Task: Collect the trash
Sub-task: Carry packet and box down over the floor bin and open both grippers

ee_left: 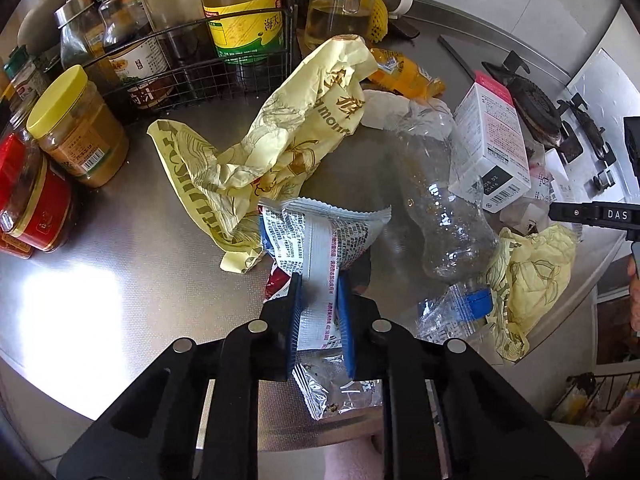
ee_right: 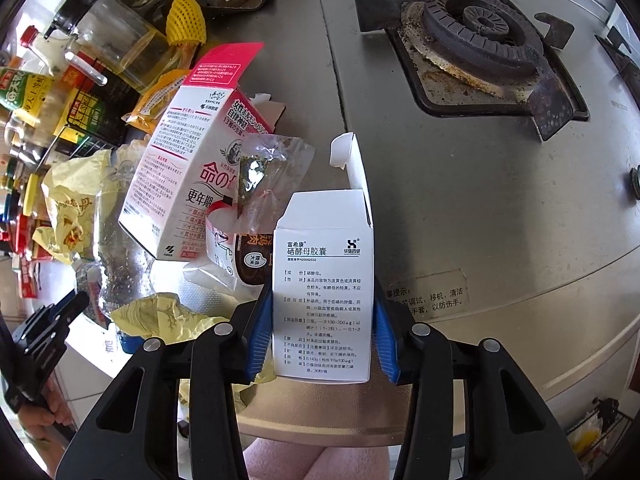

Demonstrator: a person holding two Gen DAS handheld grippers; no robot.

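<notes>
My left gripper (ee_left: 319, 280) is shut on a silver printed snack wrapper (ee_left: 320, 240), held just above the steel counter (ee_left: 120, 248). My right gripper (ee_right: 322, 300) is shut on a white medicine box (ee_right: 324, 280) with its top flap open. On the counter lie a crumpled yellow bag (ee_left: 280, 128), a crushed clear plastic bottle (ee_left: 444, 208), a pink and white box (ee_left: 492, 144) (ee_right: 180, 168), an orange packet (ee_left: 404, 74), and another crumpled yellow wrapper (ee_left: 532, 280). A clear plastic bag (ee_right: 272, 176) and a rice packet (ee_right: 244, 252) sit behind the medicine box.
A wire rack (ee_left: 192, 60) of sauce bottles and jars stands at the back left, with a yellow-lidded jar (ee_left: 80, 128) and a red jar (ee_left: 36, 200) beside it. A gas burner (ee_right: 476, 36) sits at the back right. The counter's front edge is close below both grippers.
</notes>
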